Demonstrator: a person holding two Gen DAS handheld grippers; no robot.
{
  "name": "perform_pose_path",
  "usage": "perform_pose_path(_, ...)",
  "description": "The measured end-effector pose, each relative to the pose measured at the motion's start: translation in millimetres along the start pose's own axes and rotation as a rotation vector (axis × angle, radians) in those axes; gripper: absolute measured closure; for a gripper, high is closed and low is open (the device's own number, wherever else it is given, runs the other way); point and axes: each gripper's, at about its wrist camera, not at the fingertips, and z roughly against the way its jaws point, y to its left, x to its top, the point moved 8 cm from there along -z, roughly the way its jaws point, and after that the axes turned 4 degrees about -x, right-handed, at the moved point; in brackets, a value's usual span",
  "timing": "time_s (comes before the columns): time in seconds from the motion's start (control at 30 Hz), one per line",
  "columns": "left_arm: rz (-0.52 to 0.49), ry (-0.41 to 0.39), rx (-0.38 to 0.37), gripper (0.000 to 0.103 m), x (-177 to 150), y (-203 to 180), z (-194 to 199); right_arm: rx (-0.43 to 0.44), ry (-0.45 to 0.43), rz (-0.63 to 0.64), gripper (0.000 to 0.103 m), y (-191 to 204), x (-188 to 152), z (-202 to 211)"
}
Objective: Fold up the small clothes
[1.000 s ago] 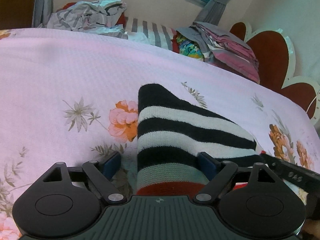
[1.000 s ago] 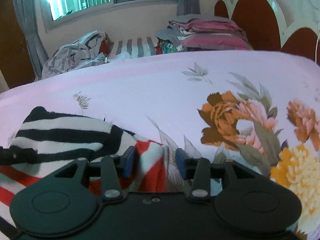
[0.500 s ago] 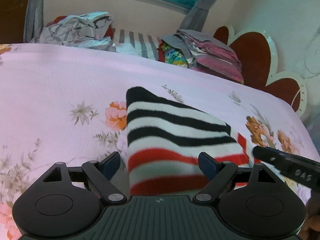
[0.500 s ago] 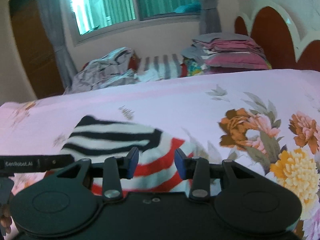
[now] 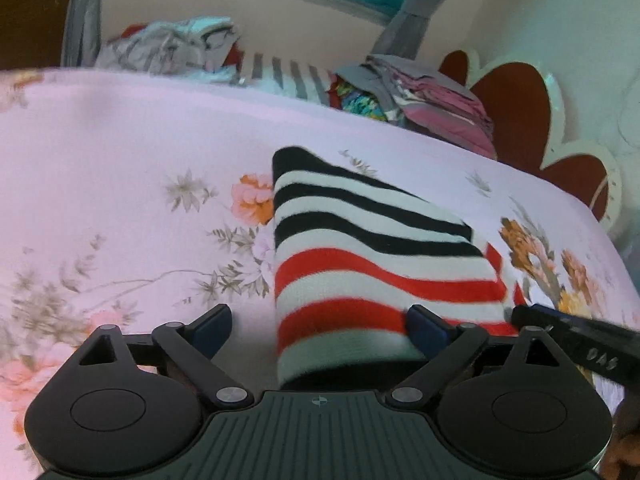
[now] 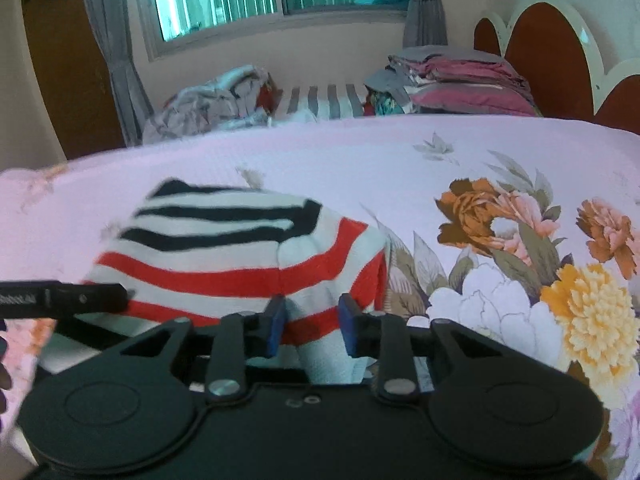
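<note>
While a striped knit sweater [image 5: 372, 264] lies folded on the pink floral bedspread [image 5: 120, 152] at centre frame, the left gripper [image 5: 320, 330] has just widened and stands released, its edge between the pads. Lower centre in the right view, the right gripper [image 6: 310, 322] has just narrowed around a red-striped fold; whether it pinches is unclear.

Left claw [image 5: 320, 330] points down at a slant, jaws wide and just opening further. Right claw [image 6: 311, 322] points likewise, jaws narrow and just closing, pads apart.
</note>
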Motion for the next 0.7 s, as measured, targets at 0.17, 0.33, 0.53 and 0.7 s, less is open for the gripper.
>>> perform_pose_path(0.17,-0.011,0.003,-0.011,0.009,-19,-6,29,0.042,-0.012,0.020,0.074,-1,-17,40)
perform_pose_path(0.33,0.033,0.031,-0.002,0.009,-48,0,34,0.037,0.002,0.040,0.073,-6,-47,61)
perform_pose_path(0.53,0.072,0.052,0.005,0.008,-55,6,29,0.051,0.078,-0.013,0.074,-13,-65,56)
perform_pose_path(0.7,0.008,0.083,0.005,0.008,-61,1,34,0.021,0.090,-0.051,0.075,-16,-78,71)
